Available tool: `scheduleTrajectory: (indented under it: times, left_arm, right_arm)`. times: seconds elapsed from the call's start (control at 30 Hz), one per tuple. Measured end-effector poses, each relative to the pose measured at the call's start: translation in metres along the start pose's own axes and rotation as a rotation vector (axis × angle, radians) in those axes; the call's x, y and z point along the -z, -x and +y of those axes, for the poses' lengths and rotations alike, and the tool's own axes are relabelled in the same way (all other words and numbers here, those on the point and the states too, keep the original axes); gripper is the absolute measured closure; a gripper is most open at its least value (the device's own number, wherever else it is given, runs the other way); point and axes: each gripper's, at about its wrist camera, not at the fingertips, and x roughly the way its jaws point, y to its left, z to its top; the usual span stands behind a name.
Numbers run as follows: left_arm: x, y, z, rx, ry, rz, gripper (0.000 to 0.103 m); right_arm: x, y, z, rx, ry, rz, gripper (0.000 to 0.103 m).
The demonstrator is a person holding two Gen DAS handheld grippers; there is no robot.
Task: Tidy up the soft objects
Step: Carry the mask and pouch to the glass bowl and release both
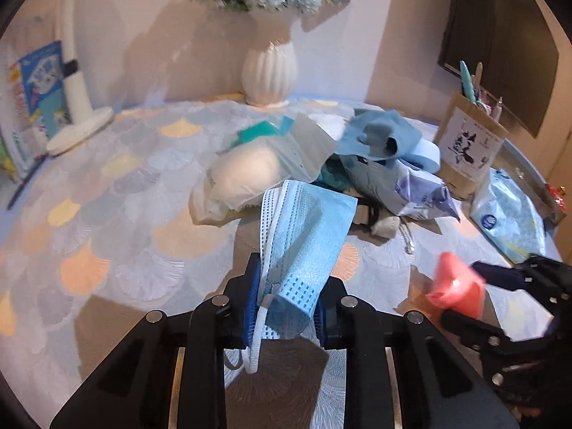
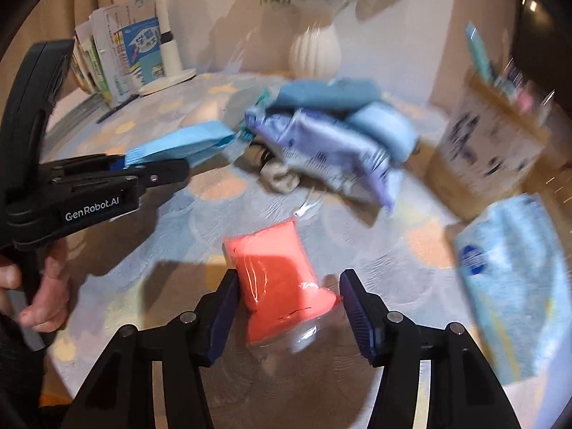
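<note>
Light blue pleated face mask [image 1: 304, 246]: white ear loops, folded lengthwise, raised off the table [image 1: 107, 214], one end pinched.

Orange-red soft pack in clear wrap [image 2: 279, 279]: lifted, tilted, over the table's near right part.

Pile at the table's middle toward the far edge: white pad in clear bag [image 1: 243, 175], blue cloth [image 1: 379, 136], lavender pouch [image 1: 422, 193], light blue roll [image 1: 425, 159].

Blue-white tissue pack [image 1: 507, 221]: flat by the right edge.
</note>
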Motion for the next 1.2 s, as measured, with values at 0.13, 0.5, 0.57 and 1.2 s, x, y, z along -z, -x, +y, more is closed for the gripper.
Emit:
scheduleTrajectory:
  times: [0.13, 0.5, 0.57, 1.2]
  left_arm:
    - [0.003, 0.015, -0.009, -0.051, 0.004, -0.044, 0.083]
    - [-0.049, 0.068, -0.071, 0.073, -0.045, -0.221, 0.083]
    - [-0.066, 0.072, -0.088, 0.074, -0.084, -0.247, 0.083]
    - [-0.152, 0.049, -0.258, 0.181, -0.286, -0.258, 0.083]
  right_arm:
    - [-0.004, 0.024, 0.009, 0.04, 0.042, -0.1, 0.048]
    - [-0.018, 0.078, -0.045, 0.185, -0.066, -0.231, 0.048]
    - [-0.02, 0.086, -0.059, 0.206, -0.089, -0.241, 0.048]
    - [-0.013, 0.126, -0.268, 0.474, -0.618, -0.221, 0.048]
